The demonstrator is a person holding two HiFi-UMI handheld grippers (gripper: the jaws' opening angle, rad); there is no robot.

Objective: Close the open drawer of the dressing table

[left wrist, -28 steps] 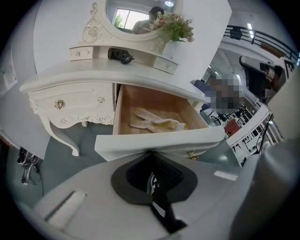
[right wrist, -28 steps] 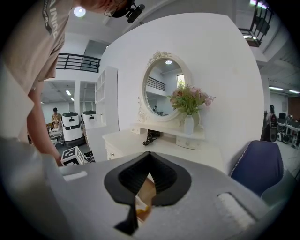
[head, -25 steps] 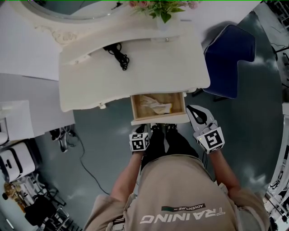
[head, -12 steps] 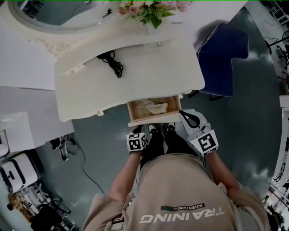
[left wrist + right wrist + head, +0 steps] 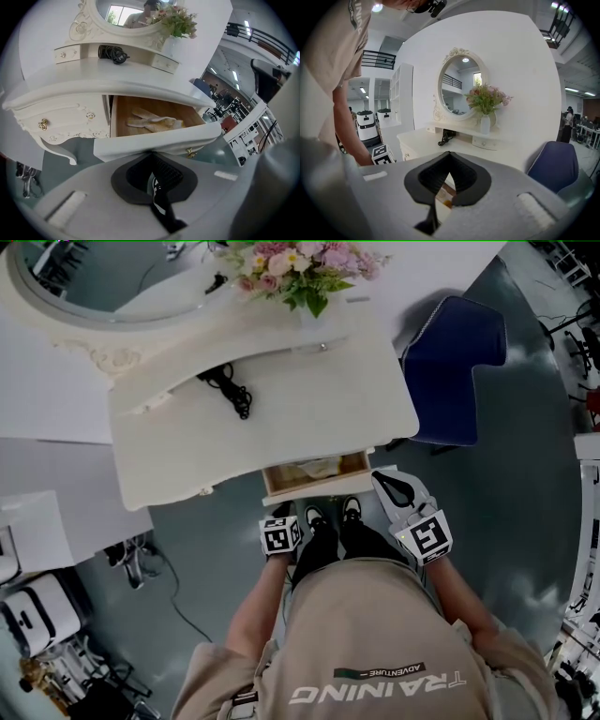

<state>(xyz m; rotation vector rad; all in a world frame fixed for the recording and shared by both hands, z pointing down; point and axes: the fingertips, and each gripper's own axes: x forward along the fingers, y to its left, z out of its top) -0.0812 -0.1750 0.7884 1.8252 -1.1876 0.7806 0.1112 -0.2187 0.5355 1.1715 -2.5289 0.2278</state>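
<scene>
Drawer [image 5: 140, 143] partly out, under the dressing table [image 5: 253, 423] top at its 6 o'clock edge; wood inside, pale cloth [image 5: 154, 123] in it. Left gripper [image 5: 151, 153] clenched, nothing in it, tips right at the drawer front, 7 o'clock of the drawer in head view. Right gripper [image 5: 449, 153] clenched too, empty, at 4 o'clock, off the drawer. Black cable [image 5: 230, 390] on top, flowers [image 5: 291, 268] at 12, blue chair [image 5: 450, 357] at 2. Shirt [image 5: 375, 652] reads "TRAINING", "ADVENTURE", upside down.
</scene>
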